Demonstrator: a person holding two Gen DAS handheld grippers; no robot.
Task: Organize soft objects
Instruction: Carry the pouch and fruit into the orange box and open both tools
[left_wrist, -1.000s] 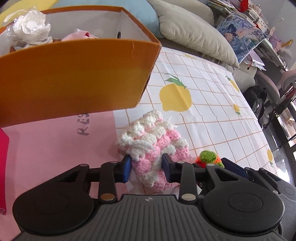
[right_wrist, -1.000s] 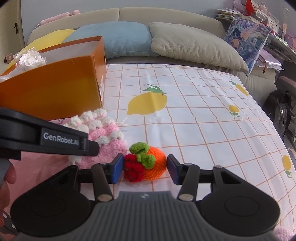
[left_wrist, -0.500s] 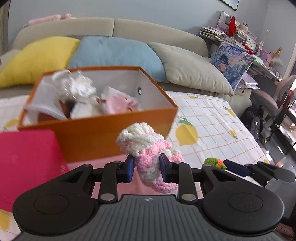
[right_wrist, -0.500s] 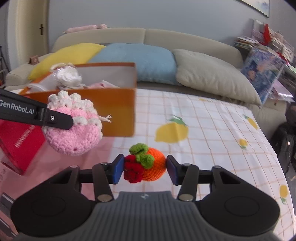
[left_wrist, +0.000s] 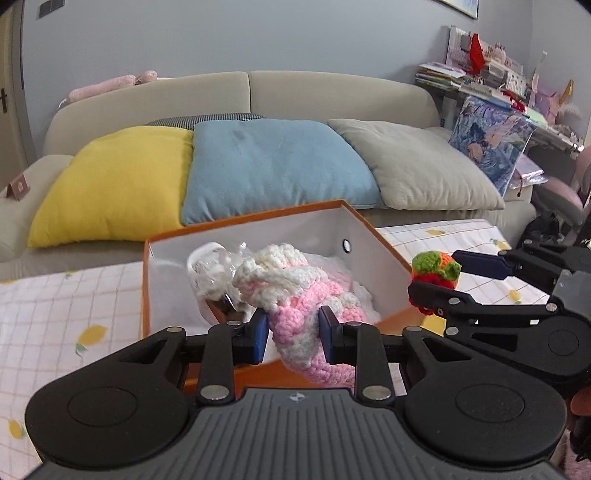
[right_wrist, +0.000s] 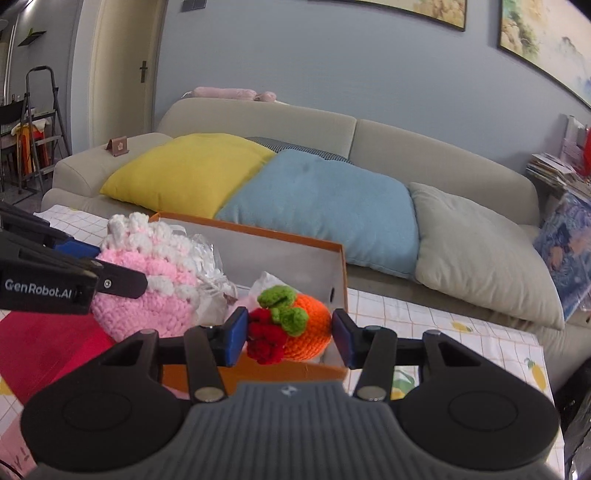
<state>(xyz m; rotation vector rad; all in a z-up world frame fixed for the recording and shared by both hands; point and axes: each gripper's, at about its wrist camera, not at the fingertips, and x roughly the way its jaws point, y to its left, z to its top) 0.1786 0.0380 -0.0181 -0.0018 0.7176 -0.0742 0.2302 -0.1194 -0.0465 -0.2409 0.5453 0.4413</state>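
Observation:
My left gripper (left_wrist: 291, 334) is shut on a pink and white crochet pouch (left_wrist: 295, 295), held in the air over the near part of the open orange box (left_wrist: 384, 240). The pouch (right_wrist: 147, 291) also shows in the right wrist view. My right gripper (right_wrist: 290, 336) is shut on an orange crochet fruit with green leaves and red berries (right_wrist: 295, 325), held above the box's (right_wrist: 295, 258) near right corner. The fruit (left_wrist: 436, 269) shows in the left wrist view beside the box. White and pink soft things (left_wrist: 214, 269) lie inside the box.
A red lid (right_wrist: 48, 350) lies left of the box on the lemon-print tablecloth (left_wrist: 66, 306). Behind the table stands a beige sofa (left_wrist: 332, 96) with yellow (left_wrist: 114, 177), blue (left_wrist: 273, 166) and grey (left_wrist: 413, 162) cushions. Clutter fills a shelf at far right (left_wrist: 491, 81).
Both grippers have lifted their crochet items off the tablecloth and carried them up and over the orange box. The box interior now lies below and ahead of both.

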